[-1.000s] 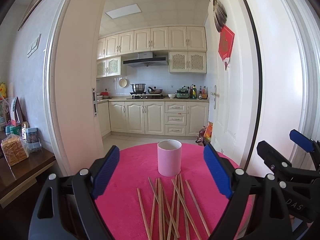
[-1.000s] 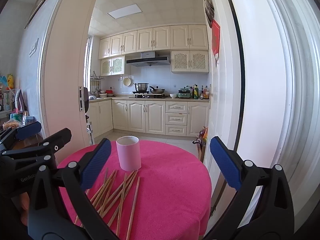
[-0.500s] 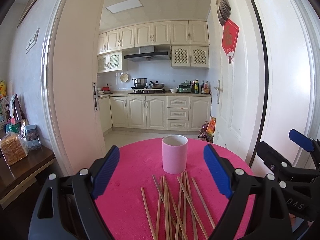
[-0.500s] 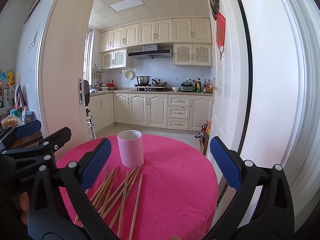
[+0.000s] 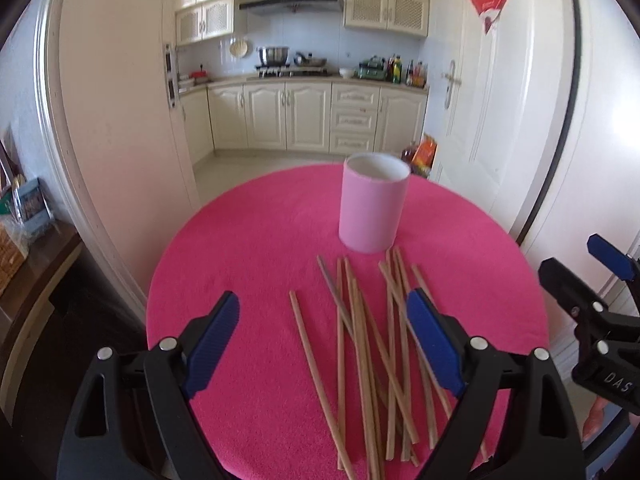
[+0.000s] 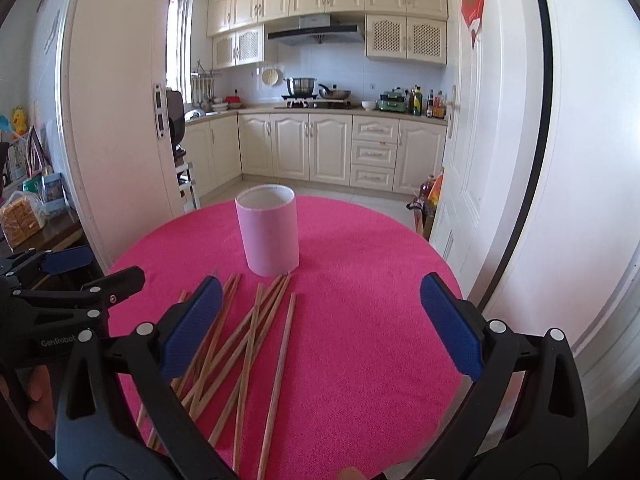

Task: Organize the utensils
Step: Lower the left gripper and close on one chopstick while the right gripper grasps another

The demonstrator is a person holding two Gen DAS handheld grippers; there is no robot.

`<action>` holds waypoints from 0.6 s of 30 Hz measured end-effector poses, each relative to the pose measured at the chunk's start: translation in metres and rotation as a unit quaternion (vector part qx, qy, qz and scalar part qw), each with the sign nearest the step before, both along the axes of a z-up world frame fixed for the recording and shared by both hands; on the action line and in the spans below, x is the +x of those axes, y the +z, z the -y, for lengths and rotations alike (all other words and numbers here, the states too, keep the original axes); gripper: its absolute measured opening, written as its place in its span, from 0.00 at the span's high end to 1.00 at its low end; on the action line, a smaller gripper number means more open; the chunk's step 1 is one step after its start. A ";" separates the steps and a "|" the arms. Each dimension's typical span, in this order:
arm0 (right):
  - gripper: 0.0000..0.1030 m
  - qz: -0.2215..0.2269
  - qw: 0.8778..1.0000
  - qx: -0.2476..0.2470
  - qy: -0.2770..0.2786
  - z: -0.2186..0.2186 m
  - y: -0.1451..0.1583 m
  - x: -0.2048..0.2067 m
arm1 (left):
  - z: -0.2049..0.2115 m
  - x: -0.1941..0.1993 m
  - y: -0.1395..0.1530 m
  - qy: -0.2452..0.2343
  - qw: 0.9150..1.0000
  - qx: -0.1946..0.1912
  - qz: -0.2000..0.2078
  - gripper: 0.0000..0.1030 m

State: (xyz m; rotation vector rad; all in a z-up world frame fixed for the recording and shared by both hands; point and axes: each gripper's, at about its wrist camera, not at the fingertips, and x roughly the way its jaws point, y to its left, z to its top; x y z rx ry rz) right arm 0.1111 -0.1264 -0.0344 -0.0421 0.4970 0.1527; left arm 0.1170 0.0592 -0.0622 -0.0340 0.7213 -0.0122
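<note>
A: Going left to right, how much is done?

B: Judging by the layout, nothing yet. The left gripper [image 5: 322, 340] hovers low over the table [image 5: 248, 240], its fingers spread wide and holding nothing.

A: And the chopsticks?

B: All of them, as far as I can see, lie loose on the pink cloth in a crossed heap [image 5: 372, 344], partly under the left gripper's right finger. None stands in the cup [image 5: 374, 202].

A: Where is the cup?

B: Upright just beyond the far tips of the heap, nearly touching them. It looks empty, though its bottom is hidden.

A: The right side?

B: The right gripper [image 6: 320, 324] hangs over bare cloth to the right of the heap, also wide open and empty. So every stick is left to gather and drop in.
</note>
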 end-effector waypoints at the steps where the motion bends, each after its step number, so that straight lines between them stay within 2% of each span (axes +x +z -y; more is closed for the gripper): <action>1: 0.06 -0.012 1.000 -0.004 0.000 0.000 -0.005 0.005 | -0.006 0.005 -0.008 0.004 1.000 -0.007 -0.019 0.18; 3: 0.06 -0.031 0.999 -0.011 0.002 -0.001 -0.015 0.014 | -0.014 0.014 -0.023 0.011 0.999 -0.011 -0.051 0.19; 4: 0.06 -0.041 0.999 -0.016 0.002 -0.001 -0.018 0.018 | -0.017 0.018 -0.029 0.011 0.998 -0.009 -0.063 0.22; 5: 0.06 -0.051 0.999 -0.020 0.002 -0.002 -0.022 0.022 | -0.020 0.022 -0.036 0.010 0.997 -0.009 -0.076 0.33; 8: 0.06 -0.081 0.996 -0.028 0.010 -0.005 -0.037 0.035 | -0.026 0.033 -0.057 0.012 0.992 -0.025 -0.119 0.49; 12: 0.06 -0.111 0.993 -0.043 0.022 -0.010 -0.054 0.045 | -0.029 0.041 -0.080 0.010 0.988 -0.029 -0.154 0.62; 14: 0.06 -0.132 0.990 -0.040 0.032 -0.011 -0.061 0.049 | -0.030 0.043 -0.087 0.010 0.985 -0.034 -0.170 0.75; 16: 0.10 -0.152 0.987 -0.033 0.041 -0.011 -0.067 0.057 | -0.029 0.044 -0.090 0.007 0.982 -0.041 -0.182 0.81; 18: 0.16 -0.172 0.984 -0.028 0.046 -0.012 -0.071 0.064 | -0.028 0.044 -0.092 0.003 0.981 -0.042 -0.188 0.82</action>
